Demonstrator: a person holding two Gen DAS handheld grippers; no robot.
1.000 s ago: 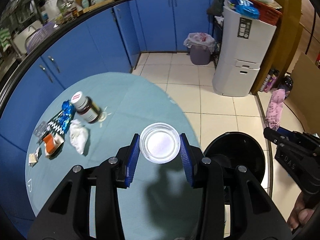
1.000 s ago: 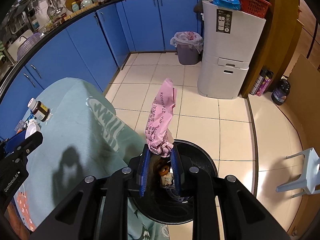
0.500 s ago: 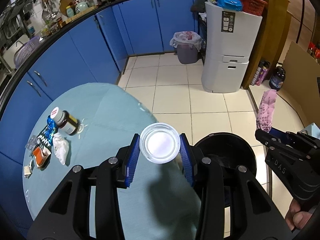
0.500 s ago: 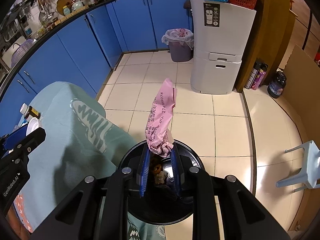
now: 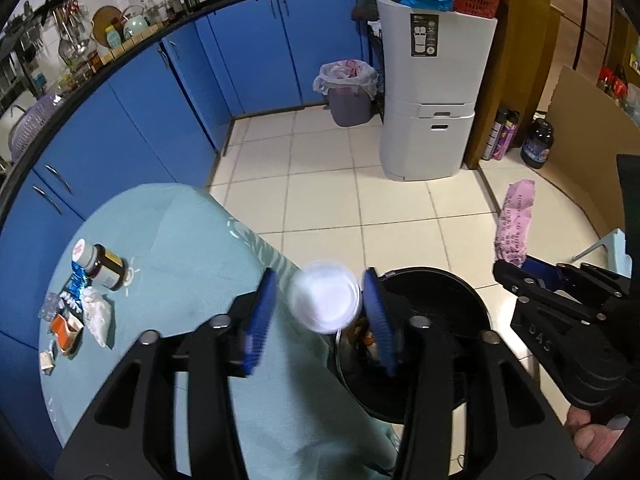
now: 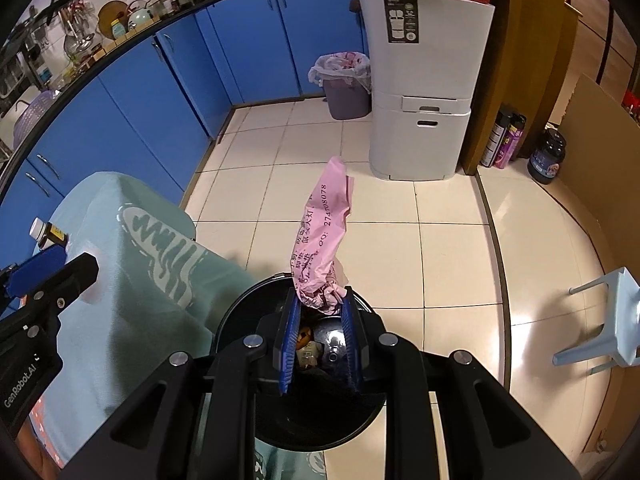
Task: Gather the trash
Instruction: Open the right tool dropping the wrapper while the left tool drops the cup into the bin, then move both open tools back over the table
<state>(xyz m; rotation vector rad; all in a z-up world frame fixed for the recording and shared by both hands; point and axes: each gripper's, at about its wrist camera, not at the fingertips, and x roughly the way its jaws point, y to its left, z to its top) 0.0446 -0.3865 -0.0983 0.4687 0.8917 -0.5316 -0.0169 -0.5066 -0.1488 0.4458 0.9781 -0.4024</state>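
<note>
My left gripper (image 5: 320, 316) has opened; a round white plastic lid (image 5: 325, 297) sits between its blue pads, blurred, close to the right pad, at the table edge by the black bin (image 5: 436, 344). My right gripper (image 6: 320, 340) is shut on a crumpled pink wrapper (image 6: 324, 236) and holds it over the black bin (image 6: 304, 408), which has trash inside. The wrapper also shows in the left wrist view (image 5: 514, 226). More trash lies on the teal tablecloth (image 5: 192, 248): a white tissue (image 5: 98, 312), an orange packet (image 5: 66, 328) and blue wrappers (image 5: 76, 284).
A brown medicine bottle (image 5: 100, 266) lies on the table by the trash. Blue cabinets (image 5: 160, 120) curve along the back. A lined grey bin (image 5: 348, 92), a white appliance (image 5: 432, 96), bottles (image 5: 538, 148) and a pale stool (image 6: 608, 316) stand on the tiled floor.
My left gripper has carried the lid right to the bin's edge and its jaws have widened. My right gripper has kept the pink wrapper over the bin.
</note>
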